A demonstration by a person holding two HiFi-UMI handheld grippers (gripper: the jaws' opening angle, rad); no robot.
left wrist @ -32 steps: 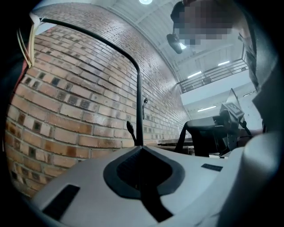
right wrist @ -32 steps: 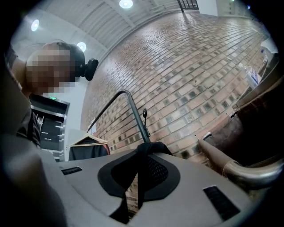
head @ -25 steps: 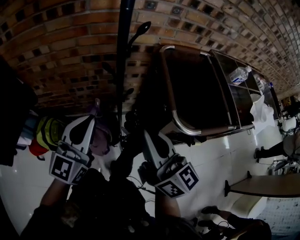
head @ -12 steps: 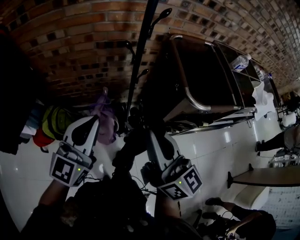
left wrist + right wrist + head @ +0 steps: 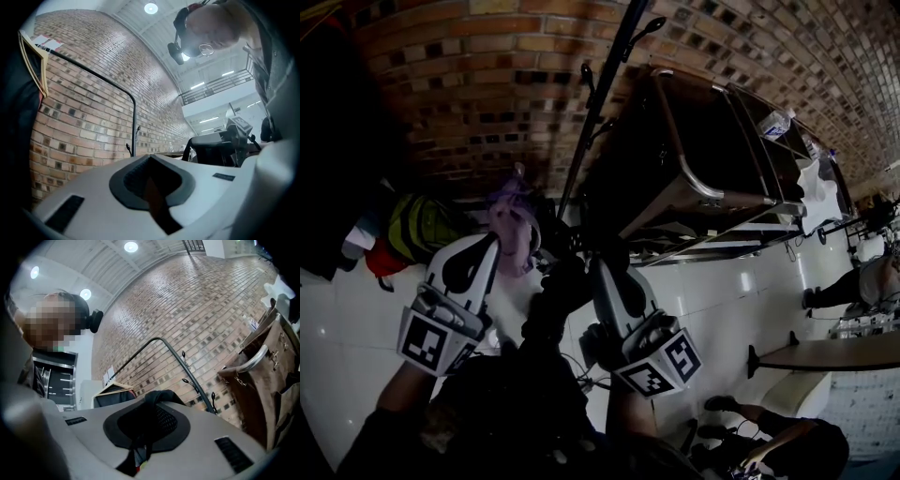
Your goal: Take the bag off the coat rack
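Clamping tight on the black bag point(image 5: 161, 397) at lower centre, the right gripper point(image 5: 602, 270) is holding it below the coat rack point(image 5: 598, 112); the left gripper point(image 5: 486, 246) is hovering closed and empty, lower left.

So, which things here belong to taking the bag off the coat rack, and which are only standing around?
For the job:
- coat rack pole
- dark bag
- black strap, pinched in the shut right gripper

Only standing around:
- purple item
- yellow-green item
- water bottle
- round table
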